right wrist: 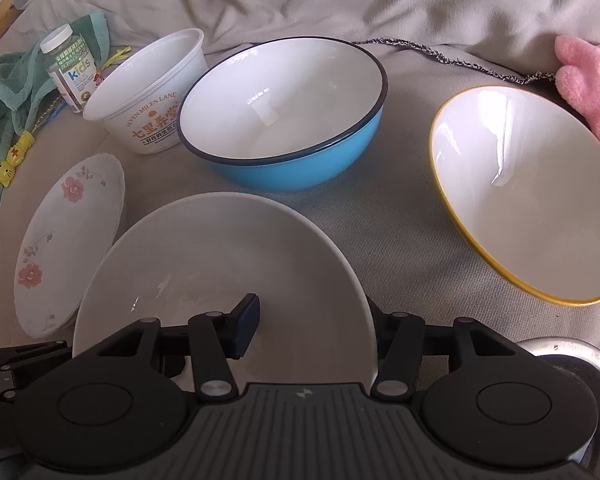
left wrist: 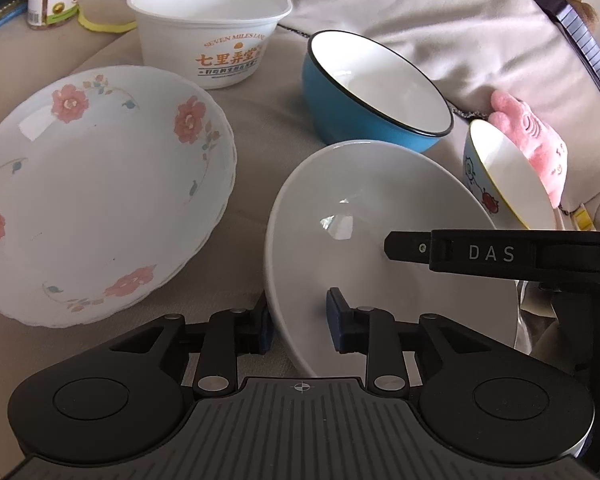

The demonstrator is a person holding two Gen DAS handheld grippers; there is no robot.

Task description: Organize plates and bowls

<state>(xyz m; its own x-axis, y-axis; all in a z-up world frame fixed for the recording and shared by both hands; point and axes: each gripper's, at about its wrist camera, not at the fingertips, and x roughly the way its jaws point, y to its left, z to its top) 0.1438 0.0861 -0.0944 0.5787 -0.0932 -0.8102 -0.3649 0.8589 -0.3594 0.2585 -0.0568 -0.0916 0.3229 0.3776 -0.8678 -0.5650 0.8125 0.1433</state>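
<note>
Bowls everywhere on the beige cushion (right wrist: pixel 400 240)! Near centre, the plain white bowl (left wrist: pixel 380 220) sits tilted, its rim caught between the fingers of both claws. The left claw (left wrist: pixel 302 324) straddles its left edge and the right claw (right wrist: pixel 312 324) its right edge; whether either is actually pinching, I can't tell. The floral plate (left wrist: pixel 100 192) lies left. Far back stand the white plastic tub (left wrist: pixel 208 36) and blue bowl (left wrist: pixel 372 92), and the yellow-rimmed bowl (right wrist: pixel 528 200) tips up at right.
</note>
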